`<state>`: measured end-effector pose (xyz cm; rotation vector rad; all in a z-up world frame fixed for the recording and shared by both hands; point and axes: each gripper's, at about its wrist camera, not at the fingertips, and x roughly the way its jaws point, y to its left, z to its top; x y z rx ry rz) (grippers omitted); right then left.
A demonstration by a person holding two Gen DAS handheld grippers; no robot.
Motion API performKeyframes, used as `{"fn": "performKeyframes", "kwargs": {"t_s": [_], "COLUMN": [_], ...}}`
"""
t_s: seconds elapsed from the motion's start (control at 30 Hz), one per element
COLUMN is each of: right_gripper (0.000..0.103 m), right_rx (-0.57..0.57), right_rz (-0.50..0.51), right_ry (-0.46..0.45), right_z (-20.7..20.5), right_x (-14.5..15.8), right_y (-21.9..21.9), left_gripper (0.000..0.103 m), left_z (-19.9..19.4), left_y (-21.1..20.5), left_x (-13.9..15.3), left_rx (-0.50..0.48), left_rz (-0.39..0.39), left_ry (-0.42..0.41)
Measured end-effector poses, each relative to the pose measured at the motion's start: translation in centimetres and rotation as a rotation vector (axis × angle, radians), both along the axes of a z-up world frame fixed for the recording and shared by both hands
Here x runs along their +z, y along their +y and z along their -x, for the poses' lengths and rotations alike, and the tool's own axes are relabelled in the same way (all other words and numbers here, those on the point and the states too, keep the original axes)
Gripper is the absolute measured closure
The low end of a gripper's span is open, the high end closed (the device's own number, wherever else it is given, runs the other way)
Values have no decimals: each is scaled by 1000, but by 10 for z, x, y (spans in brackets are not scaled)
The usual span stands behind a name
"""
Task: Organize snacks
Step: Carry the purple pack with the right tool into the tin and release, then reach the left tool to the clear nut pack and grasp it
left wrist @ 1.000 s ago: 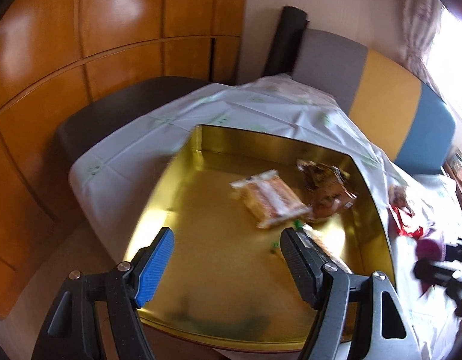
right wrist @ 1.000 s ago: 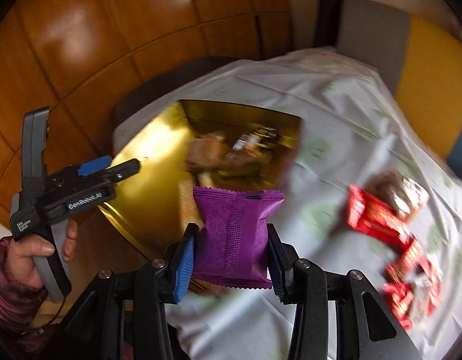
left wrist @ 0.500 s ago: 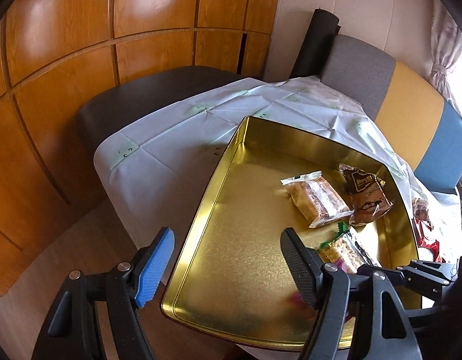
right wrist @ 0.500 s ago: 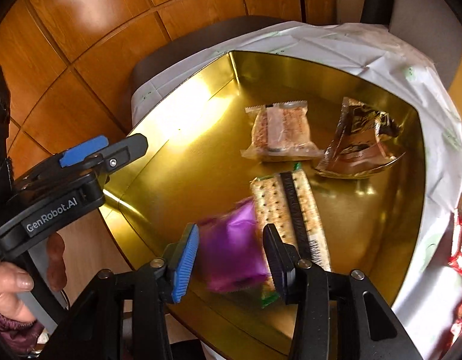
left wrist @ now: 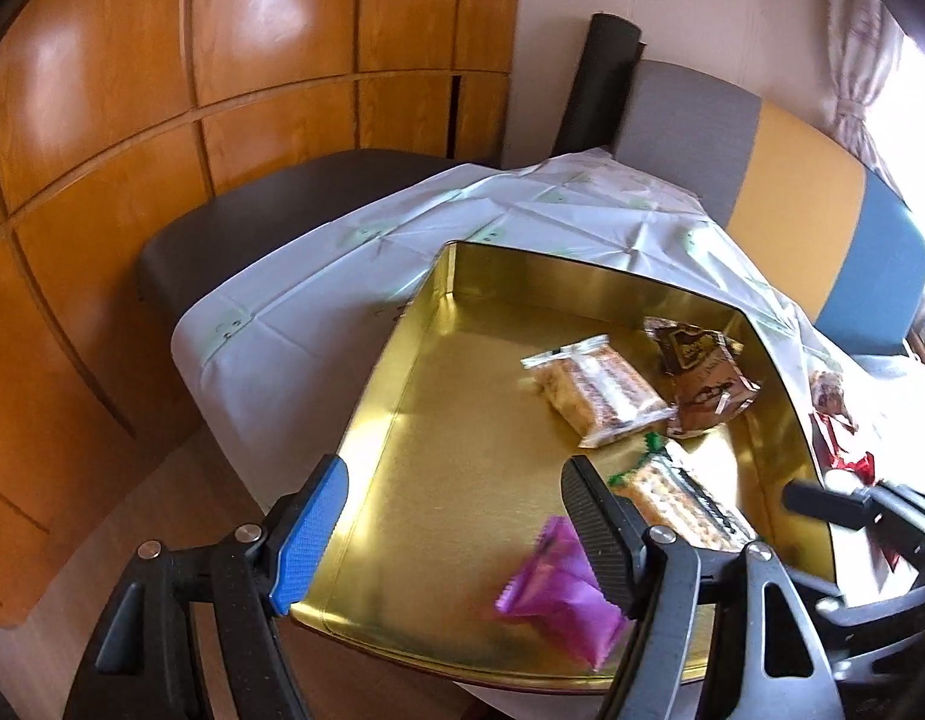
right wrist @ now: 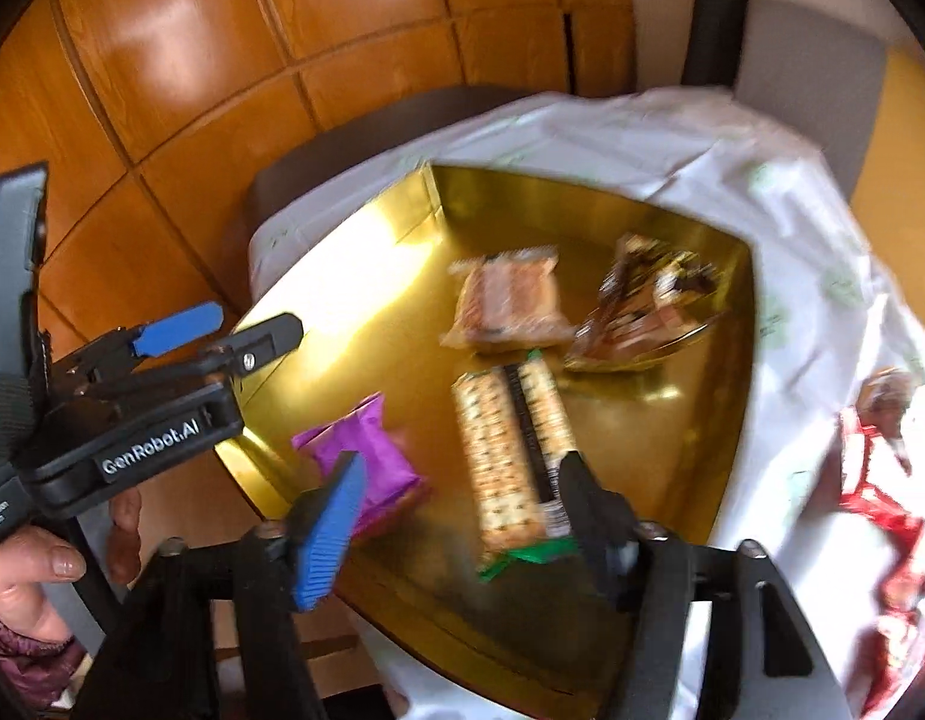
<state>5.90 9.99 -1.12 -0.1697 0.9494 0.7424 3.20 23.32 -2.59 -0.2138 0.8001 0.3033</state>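
The right gripper (right wrist: 456,510) is opening, its jaws spreading wide with nothing pressed between them; the purple snack packet (right wrist: 366,462) is lying in the gold tin tray (right wrist: 690,468) at about 7 o'clock, just beside the blue pad. The left gripper (left wrist: 450,522) is hovering wide and empty over the tray's near edge. 3 other packets are sitting toward 1 o'clock. The risk, as I judge it: the packet is resting close to the rim, so a withdrawing pad snagging its wrapper could be dragging it overboard.
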Motion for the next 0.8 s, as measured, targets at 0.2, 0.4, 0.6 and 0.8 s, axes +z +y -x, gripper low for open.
{"fn": "performKeyframes", "kwargs": {"t_s": [0.2,0.4,0.6,0.8], "right_gripper": [18,12,8,8], "right_rx": [-76,-167,-265,-370], "right_rz": [-18,-7,34,90], "right_ry": [-65,-98,-104,-121], "right_z": [3,0,-6,-11], "right_x": [18,27,26,25], "right_y": [-41,-92,-146,-208], "left_gripper": [28,28,28,29], "left_z": [1,2,2,1], "left_y": [-21,-48,-72,-94], "left_x": [9,15,18,22], "left_rx": [-61,-139,-214,-266], "left_rz": [-28,-42,-48,-61], "left_ry": [-12,-12,-8,-11]}}
